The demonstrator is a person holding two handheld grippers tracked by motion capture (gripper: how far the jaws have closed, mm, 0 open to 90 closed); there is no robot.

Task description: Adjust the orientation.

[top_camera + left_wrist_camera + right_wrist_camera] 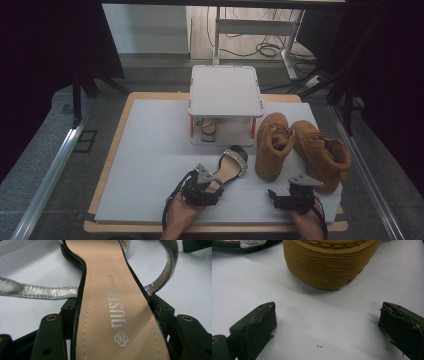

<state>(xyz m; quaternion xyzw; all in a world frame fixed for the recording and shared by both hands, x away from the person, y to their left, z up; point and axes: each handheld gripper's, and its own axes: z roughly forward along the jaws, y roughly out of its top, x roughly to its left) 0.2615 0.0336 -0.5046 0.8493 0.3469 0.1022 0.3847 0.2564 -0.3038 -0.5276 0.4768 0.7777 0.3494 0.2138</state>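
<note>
- Sandal (231,165): flat, tan insole, black edge, silver straps; lies on the near middle of the mat, toe pointing far and right, heel end between the jaws of the left gripper (212,182).
- Writing: the insole (117,312) carries silver print "DUSTO" with smaller "DAILY" beside it, and a round knot emblem at the heel end.
- Left gripper: clamped on the sandal's heel end, one pad against each side of the sole, as the left gripper view shows; a silver strap (37,291) trails off to one side.
- Right gripper (276,196): jaws spread wide with bare mat between them, holding nothing; rests at the near right, just short of the boots.
- Boots (300,147): a tan lace-up pair, side by side at the right of the mat; the ribbed sole edge of one (329,267) faces the right gripper.
- Rack (226,102): small white two-level stand with red posts, far middle of the mat; a second sandal (207,127) sits on its lower level.
- Surface: pale grey mat (150,165) on a wooden table (112,165).
- Room: dim, dark drapes either side, grey floor, cables (267,50) and a metal frame beyond.
</note>
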